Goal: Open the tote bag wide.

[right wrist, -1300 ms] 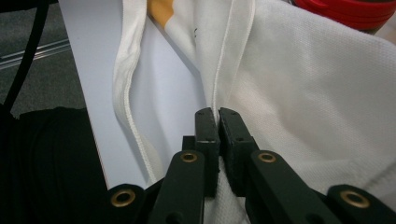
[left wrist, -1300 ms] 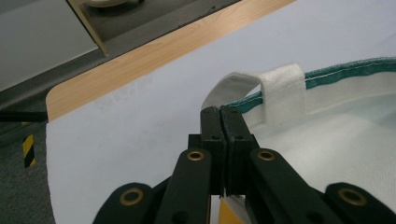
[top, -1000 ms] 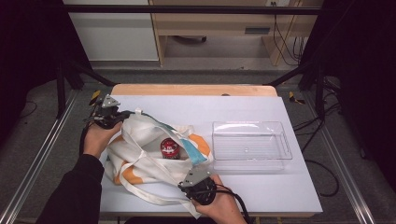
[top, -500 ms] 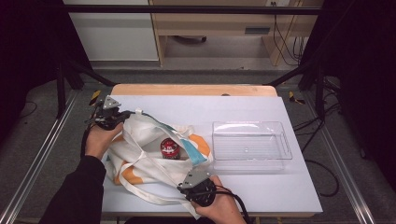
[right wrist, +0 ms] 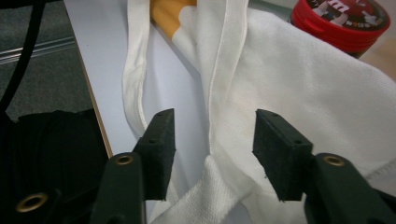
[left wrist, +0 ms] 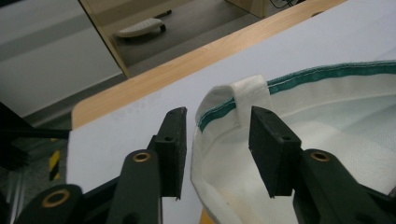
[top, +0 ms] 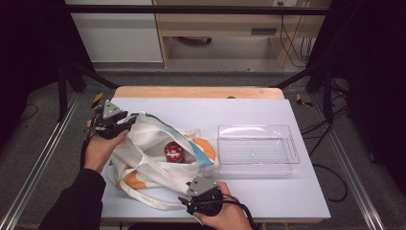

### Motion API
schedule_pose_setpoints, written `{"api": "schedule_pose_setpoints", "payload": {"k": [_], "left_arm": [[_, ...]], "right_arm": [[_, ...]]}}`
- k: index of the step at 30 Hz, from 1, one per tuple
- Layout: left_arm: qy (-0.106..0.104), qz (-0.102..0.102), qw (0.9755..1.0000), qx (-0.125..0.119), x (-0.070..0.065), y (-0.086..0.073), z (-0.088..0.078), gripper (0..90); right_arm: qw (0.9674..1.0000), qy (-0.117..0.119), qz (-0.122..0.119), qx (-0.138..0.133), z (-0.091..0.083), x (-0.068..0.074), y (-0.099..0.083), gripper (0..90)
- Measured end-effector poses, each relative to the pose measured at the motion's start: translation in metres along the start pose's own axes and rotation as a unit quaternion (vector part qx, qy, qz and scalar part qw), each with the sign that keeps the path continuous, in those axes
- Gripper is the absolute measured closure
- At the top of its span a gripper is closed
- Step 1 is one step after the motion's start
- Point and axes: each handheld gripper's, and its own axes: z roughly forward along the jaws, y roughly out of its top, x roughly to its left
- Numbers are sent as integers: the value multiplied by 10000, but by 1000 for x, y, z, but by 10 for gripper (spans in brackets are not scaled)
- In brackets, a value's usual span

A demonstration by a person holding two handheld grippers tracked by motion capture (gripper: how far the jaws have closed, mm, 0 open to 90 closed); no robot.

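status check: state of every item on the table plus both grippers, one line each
tote bag: lying on the table, mouth open, rim between the left gripper's jaws
red-lidded jar: inside the bag's mouth, lid on
clear plastic bin: upright on the table, empty, right of the bag
left gripper: open, jaws straddle the bag's green-trimmed rim
right gripper: open, jaws either side of the bag's strap

Perhaps "m" on red lid [right wrist: 344,19]
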Motion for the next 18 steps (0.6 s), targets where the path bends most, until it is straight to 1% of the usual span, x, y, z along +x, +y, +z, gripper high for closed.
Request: {"api": "schedule_pose_setpoints", "payload": {"k": [1,3,5,7,9,10,11,12,13,14,16,17,18], "left_arm": [[-23,-5,10000,13,0,0,-2,555],[6,46,10000,48,-2,0,-5,515],[33,49,10000,11,-5,1,-9,487],[23,58,10000,-54,-8,1,-13,470],[15,104,9999,-80,-13,3,-19,448],[38,144,9998,-93,-14,3,-22,448],[61,180,9997,-135,-16,4,-25,441],[109,234,9994,-210,-20,5,-34,439],[109,234,9994,-210,-20,5,-34,439],[116,234,9992,-293,-22,5,-40,439],[86,219,9992,-335,-26,4,-49,433],[110,329,9986,-404,-28,4,-55,433],[125,428,9981,-424,-32,3,-62,431]], "right_arm": [[10000,13,4,-2,-1,0,1,435],[10000,-31,8,-40,-2,2,3,395],[10000,-56,-35,-69,-3,4,4,351],[9999,-71,-110,-103,-5,4,6,347],[9997,-75,-93,-194,-8,3,9,338],[9997,-75,-93,-194,-8,3,9,338],[9996,-90,-42,-252,-12,3,11,337],[9995,-100,-30,-288,-13,2,12,337],[9995,-100,-30,-288,-13,2,12,337],[9996,-106,6,-279,-15,1,13,338],[9994,-150,4,-317,-18,1,16,342],[9994,-150,4,-317,-18,1,16,342],[9993,-167,-2,-338,-19,1,17,345]]}}
